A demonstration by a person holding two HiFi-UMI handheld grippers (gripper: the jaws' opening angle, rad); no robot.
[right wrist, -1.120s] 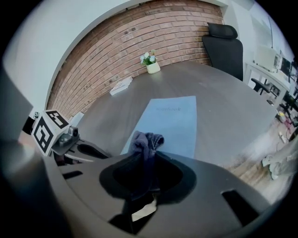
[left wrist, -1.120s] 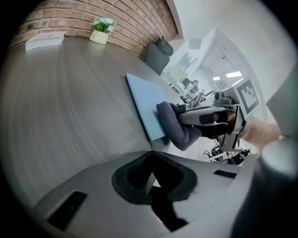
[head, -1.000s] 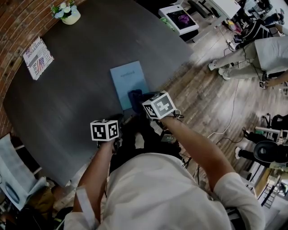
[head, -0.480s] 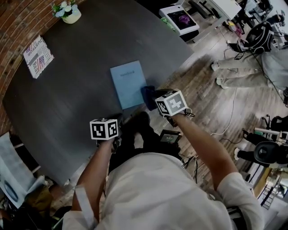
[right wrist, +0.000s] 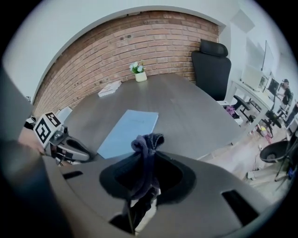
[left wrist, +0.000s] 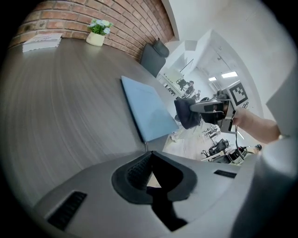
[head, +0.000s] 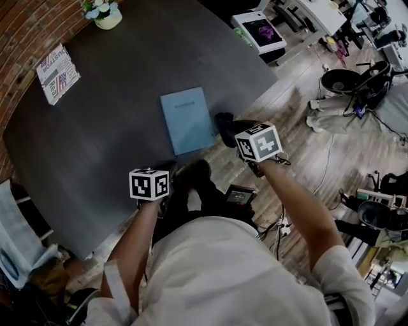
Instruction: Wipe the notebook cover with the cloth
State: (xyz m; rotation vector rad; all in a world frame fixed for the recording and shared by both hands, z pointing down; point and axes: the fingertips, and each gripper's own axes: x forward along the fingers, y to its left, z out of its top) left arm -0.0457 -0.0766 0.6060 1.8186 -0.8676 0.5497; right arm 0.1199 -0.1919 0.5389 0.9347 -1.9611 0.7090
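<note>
The light blue notebook [head: 187,120] lies flat near the table's front edge, also seen in both gripper views [left wrist: 149,111] [right wrist: 125,131]. My right gripper [head: 231,126] is shut on the dark blue cloth [head: 223,120], which bunches up between its jaws [right wrist: 145,144]. It hangs in the air just right of the notebook, about over the table edge, as the cloth [left wrist: 187,114] shows in the left gripper view. My left gripper [head: 160,170] sits low at the near table edge, left of the notebook, shut with nothing in it.
The dark round table [head: 115,127] holds a flower pot [head: 106,14] and a magazine [head: 58,72] at the far side by the brick wall. A black office chair [right wrist: 212,62] stands behind the table. Right of the table are wooden floor, cables and desks.
My right gripper has carried the cloth rightward, off the notebook's near corner to beside its right edge. The left gripper has stayed where it was.
</note>
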